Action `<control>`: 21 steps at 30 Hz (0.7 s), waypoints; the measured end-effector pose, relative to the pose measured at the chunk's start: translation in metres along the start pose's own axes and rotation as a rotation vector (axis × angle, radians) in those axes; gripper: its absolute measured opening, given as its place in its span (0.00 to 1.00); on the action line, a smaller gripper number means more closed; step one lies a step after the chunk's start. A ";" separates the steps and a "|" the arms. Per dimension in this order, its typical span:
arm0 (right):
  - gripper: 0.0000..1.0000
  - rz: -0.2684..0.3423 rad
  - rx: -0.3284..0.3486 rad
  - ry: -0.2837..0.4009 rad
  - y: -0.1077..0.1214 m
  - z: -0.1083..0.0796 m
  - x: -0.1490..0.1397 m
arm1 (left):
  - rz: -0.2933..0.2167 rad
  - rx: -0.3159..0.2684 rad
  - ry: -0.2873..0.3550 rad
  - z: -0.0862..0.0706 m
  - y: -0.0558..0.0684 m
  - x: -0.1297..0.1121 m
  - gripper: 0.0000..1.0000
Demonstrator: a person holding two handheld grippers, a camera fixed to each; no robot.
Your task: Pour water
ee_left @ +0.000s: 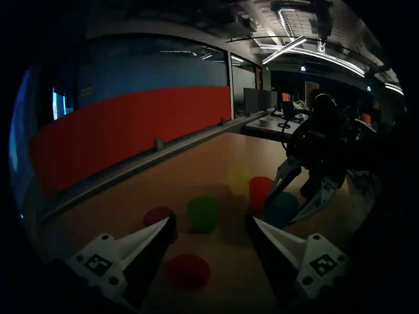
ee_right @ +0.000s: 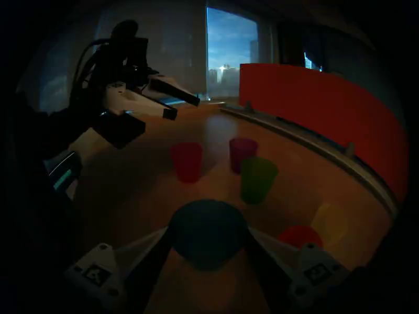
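Observation:
Several plastic cups stand on a wooden table [ee_left: 209, 157]. A teal cup [ee_right: 208, 240] sits between the fingers of my right gripper [ee_right: 208, 233], which press on its two sides. From the left gripper view the same teal cup [ee_left: 283, 208] sits in the right gripper [ee_left: 294, 194]. My left gripper [ee_left: 210, 222] is open and holds nothing, above a red cup [ee_left: 187, 270], with a maroon cup [ee_left: 158, 215] and a green cup [ee_left: 203, 213] just beyond. In the right gripper view the left gripper [ee_right: 184, 107] hovers open above the table's far side.
A yellow cup [ee_left: 239, 178] and an orange-red cup [ee_left: 260, 191] stand next to the teal one. A red partition [ee_right: 324, 115] with a rail runs along one table edge. The room is dim. A dark-sleeved arm [ee_right: 57, 157] holds the left gripper.

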State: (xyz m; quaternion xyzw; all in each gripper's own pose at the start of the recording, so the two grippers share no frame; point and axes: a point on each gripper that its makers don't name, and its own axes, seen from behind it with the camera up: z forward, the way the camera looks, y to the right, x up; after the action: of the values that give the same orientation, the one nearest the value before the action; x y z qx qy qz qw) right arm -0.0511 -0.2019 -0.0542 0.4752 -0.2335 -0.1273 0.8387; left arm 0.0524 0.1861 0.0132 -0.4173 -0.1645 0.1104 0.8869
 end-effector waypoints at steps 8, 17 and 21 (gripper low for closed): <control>0.98 -0.010 -0.027 0.068 0.006 -0.023 0.029 | 0.004 -0.003 -0.027 0.008 0.003 -0.003 0.98; 0.98 -0.009 -0.051 0.158 0.012 -0.044 0.062 | -0.010 -0.003 -0.082 0.018 0.001 -0.013 0.98; 0.97 -0.012 -0.059 0.188 0.014 -0.050 0.071 | -0.020 -0.006 -0.100 0.023 0.000 -0.016 0.98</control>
State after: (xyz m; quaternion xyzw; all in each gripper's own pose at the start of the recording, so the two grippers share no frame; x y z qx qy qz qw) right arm 0.0355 -0.1885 -0.0446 0.4617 -0.1468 -0.0940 0.8697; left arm 0.0291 0.1976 0.0238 -0.4123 -0.2132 0.1220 0.8773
